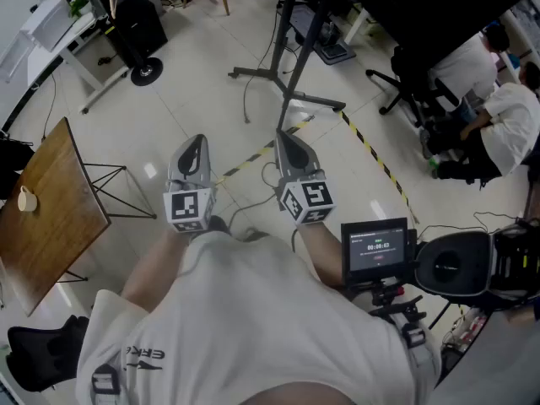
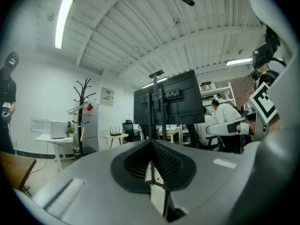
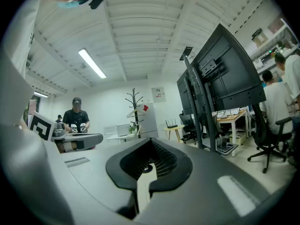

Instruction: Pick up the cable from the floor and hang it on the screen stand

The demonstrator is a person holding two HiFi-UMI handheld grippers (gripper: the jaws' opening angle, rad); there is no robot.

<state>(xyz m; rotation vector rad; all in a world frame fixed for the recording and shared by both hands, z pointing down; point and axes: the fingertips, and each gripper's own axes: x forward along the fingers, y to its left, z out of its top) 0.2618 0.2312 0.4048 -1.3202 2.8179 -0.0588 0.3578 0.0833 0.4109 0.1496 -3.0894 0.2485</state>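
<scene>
Floor (image 1: 211, 74), cable (image 1: 245, 218) near right tool (image 1: 287, 139)

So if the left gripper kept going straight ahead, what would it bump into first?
Probably the screen stand. The left gripper points almost straight at it, and nothing shows in between, though depth is hard to judge.
</scene>
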